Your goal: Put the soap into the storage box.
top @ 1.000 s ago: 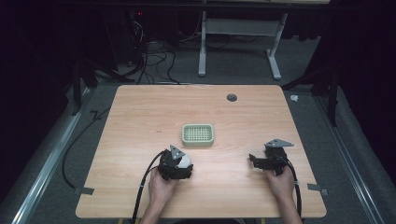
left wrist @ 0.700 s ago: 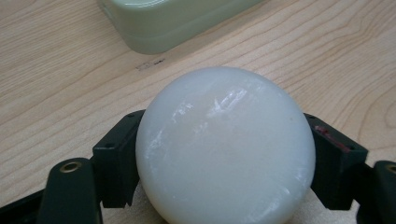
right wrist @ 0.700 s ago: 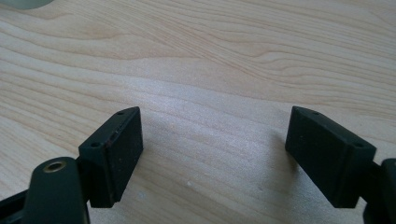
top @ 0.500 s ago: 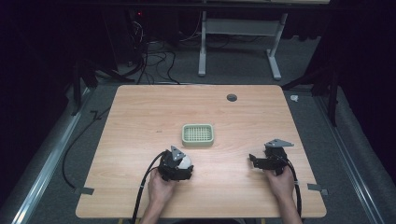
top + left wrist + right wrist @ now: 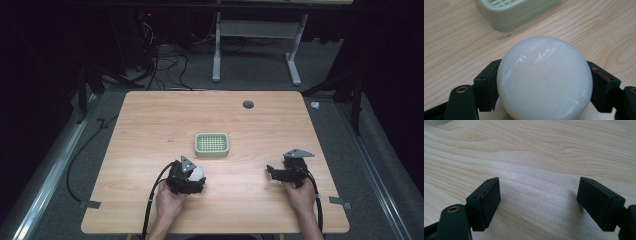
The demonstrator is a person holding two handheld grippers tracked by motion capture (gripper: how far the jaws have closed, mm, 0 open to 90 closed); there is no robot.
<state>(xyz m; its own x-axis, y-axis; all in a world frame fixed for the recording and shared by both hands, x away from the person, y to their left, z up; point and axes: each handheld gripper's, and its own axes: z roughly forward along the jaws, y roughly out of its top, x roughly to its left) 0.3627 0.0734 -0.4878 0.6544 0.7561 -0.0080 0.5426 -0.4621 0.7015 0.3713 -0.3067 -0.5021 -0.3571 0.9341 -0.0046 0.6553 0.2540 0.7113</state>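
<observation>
High view: table, green tray at centre, left gripper at its 7 o'clock clamping a white soap, half-hidden there but plain in left gripper view; right gripper released, empty.

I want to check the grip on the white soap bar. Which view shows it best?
The left gripper view: the soap bar sits large and close, clamped between the left gripper's fingers. The high view shows just a small white patch beside that gripper.
</observation>
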